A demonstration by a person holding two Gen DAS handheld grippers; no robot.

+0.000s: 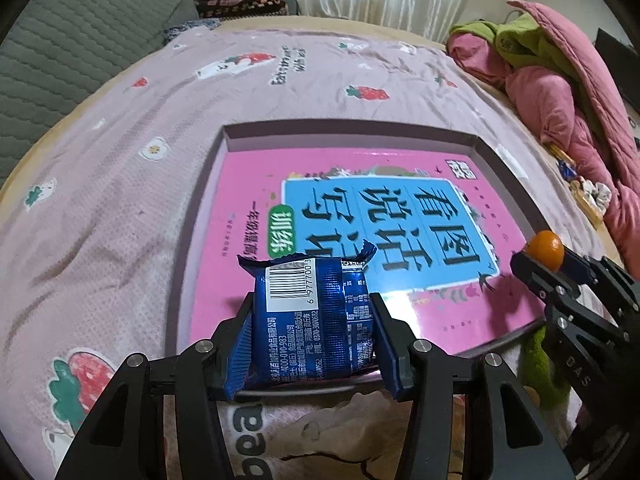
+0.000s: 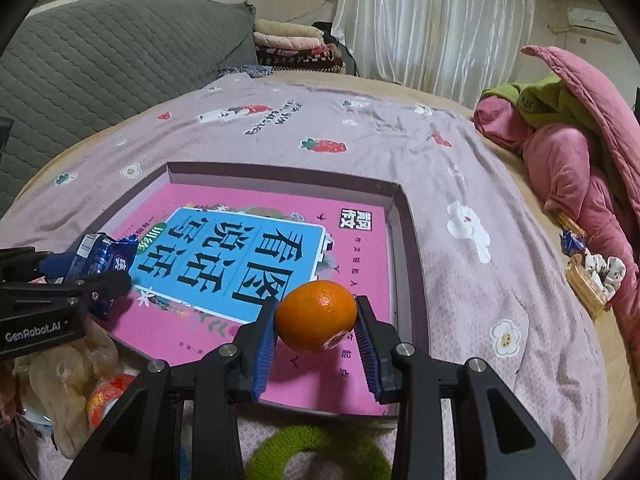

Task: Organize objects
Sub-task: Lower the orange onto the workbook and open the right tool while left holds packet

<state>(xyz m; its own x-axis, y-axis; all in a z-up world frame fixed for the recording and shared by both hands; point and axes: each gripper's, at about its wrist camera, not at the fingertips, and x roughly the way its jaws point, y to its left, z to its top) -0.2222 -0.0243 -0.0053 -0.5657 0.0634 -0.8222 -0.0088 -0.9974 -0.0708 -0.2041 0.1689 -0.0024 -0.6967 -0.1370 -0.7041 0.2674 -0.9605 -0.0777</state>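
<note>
Left claw (image 1: pixel 310 328) grasps the light, crushable packet (image 1: pixel 308 316) by its sides; right claw (image 2: pixel 316 320) grasps the firm, roll-prone orange (image 2: pixel 316 316) across its middle.

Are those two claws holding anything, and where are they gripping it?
Left gripper clamps a blue snack packet by its sides. Right gripper pinches an orange across its middle.

The green ring (image 2: pixel 320 456) is cut off at the frame's bottom edge.
</note>
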